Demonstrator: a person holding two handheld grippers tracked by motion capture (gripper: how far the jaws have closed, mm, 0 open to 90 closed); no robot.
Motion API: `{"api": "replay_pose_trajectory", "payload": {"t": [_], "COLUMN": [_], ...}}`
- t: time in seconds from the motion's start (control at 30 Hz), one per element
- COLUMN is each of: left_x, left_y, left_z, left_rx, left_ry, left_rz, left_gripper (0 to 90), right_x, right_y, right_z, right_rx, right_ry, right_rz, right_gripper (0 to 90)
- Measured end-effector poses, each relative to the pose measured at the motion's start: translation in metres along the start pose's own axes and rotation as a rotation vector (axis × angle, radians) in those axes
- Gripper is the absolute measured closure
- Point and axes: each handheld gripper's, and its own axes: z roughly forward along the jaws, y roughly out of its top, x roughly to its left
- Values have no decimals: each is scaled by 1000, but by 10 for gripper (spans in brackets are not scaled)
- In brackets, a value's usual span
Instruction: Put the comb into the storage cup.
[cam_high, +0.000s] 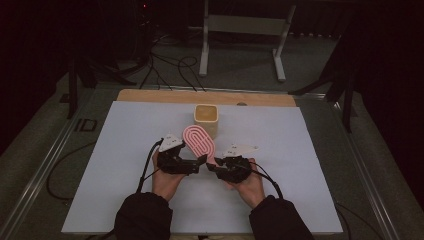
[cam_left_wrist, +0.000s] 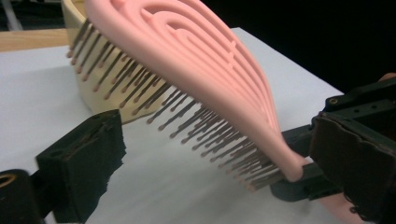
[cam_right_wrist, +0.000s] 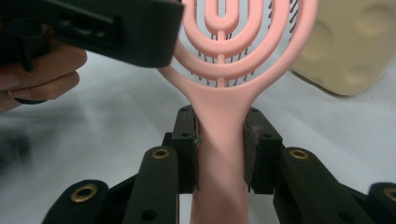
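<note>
Hairbrush: pink hairbrush (cam_high: 199, 141) with a vented oval head, held off the bench and tilted, bristles facing the left tool, head toward the far edge, just in front of the cup.
Right tool: right tool (cam_high: 218, 169) pinches the brush handle (cam_right_wrist: 219, 135) between both pads, a firm, centred grip by the look of it.
Left tool: left tool (cam_high: 199, 161) stands spread, one pad (cam_left_wrist: 86, 161) on the bristle side and the other behind the head, neither pressing on the brush (its jaw edge crosses the upper left of the right gripper view).
Step in hand: seemingly a handover or a re-grip, with the left tool set around the lower head while the right carries the weight.
Next move: likely to close the left tool on the solid pink rim, not on the bristles, which would bend and slip; the right should let go only once that grip holds.
Cup: cream cup (cam_high: 206, 116) stands upright beyond the brush head, near the far edge at the middle; the head looks very close to it, contact unclear.
Bench: bench (cam_high: 125, 150) covered with a pale sheet, a wooden strip (cam_high: 150, 96) bare along the far edge.
Open room: wide bare stretches toward the left and right edges and the near corners; tightest spot is ahead, at the cup.
</note>
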Motion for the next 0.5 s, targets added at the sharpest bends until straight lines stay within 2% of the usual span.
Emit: {"api": "replay_pose_trajectory", "payload": {"t": [0.1, 0.17, 0.27, 0.43, 0.5], "left_x": [-1, -2, -3, -5, -6], "left_y": [1, 1, 2, 2, 2], "left_z": [3, 4, 6, 10, 10], "left_rx": [1, 12, 12, 9, 9], "left_ry": [5, 41, 19, -17, -16], "left_rz": [-21, -42, -68, -84, -100], "left_gripper": [89, 183, 267, 354, 394], "right_x": [1, 2, 1, 3, 4], "right_y": [0, 0, -1, -1, -1], "right_z": [0, 1, 2, 2, 2], "right_rx": [-2, 0, 2, -4, -4], "right_ry": [1, 2, 3, 5, 9], "right_rz": [-6, -1, -10, -7, -10], "right_gripper": [695, 695, 695, 695, 695]}}
